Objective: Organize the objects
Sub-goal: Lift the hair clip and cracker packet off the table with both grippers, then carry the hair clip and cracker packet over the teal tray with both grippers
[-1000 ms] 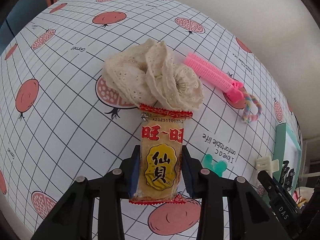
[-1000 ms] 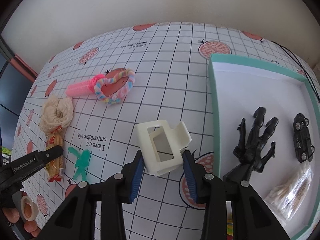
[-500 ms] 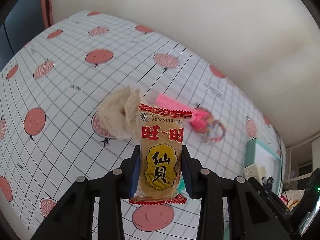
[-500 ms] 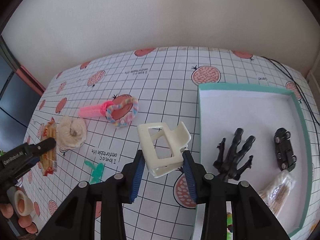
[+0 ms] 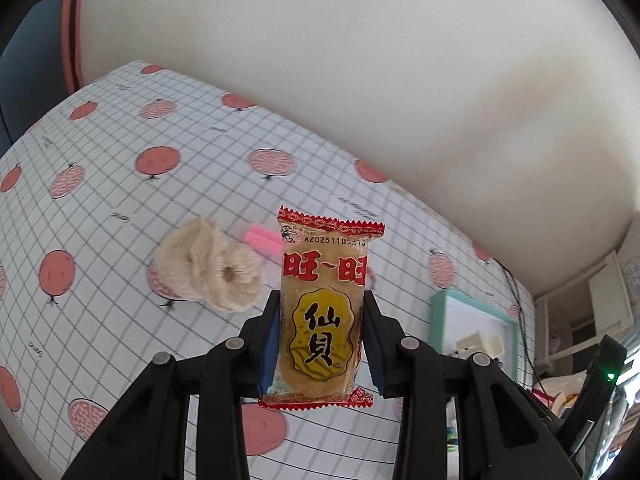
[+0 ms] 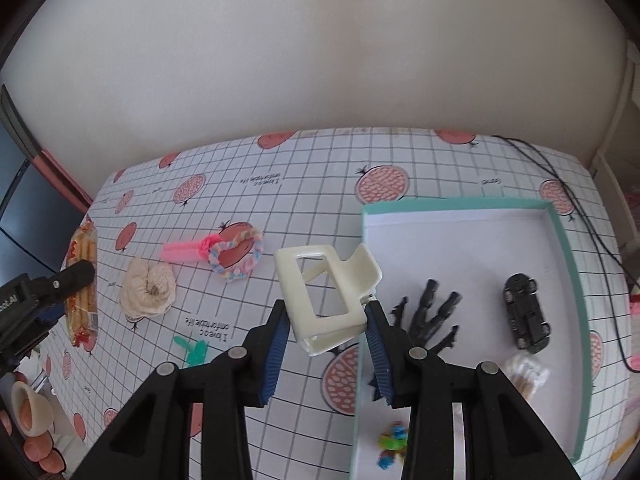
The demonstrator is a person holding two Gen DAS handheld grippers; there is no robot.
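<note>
My left gripper (image 5: 322, 344) is shut on a yellow and red rice cracker packet (image 5: 324, 300) and holds it upright well above the table. The same packet shows at the left of the right wrist view (image 6: 82, 276). My right gripper (image 6: 326, 340) is shut on a cream hair claw clip (image 6: 324, 292) and holds it in the air beside the left wall of the teal-rimmed box (image 6: 568, 240). The clip also shows in the left wrist view (image 5: 480, 344). The box holds a black hand toy (image 6: 430, 316), a black toy car (image 6: 526, 312) and a clear snack bag (image 6: 524, 376).
On the checked tablecloth lie a cream lace scrunchie (image 6: 148, 288), a pink hair roller (image 6: 184, 248), a pastel braided hair tie (image 6: 236, 256) and a green clip (image 6: 194, 350). A black cable (image 6: 592, 232) runs along the right. A wall stands behind the table.
Both grippers have risen higher above the table with their loads. The right gripper has moved right toward the box's left wall. The cracker packet now sits clear of the scrunchie.
</note>
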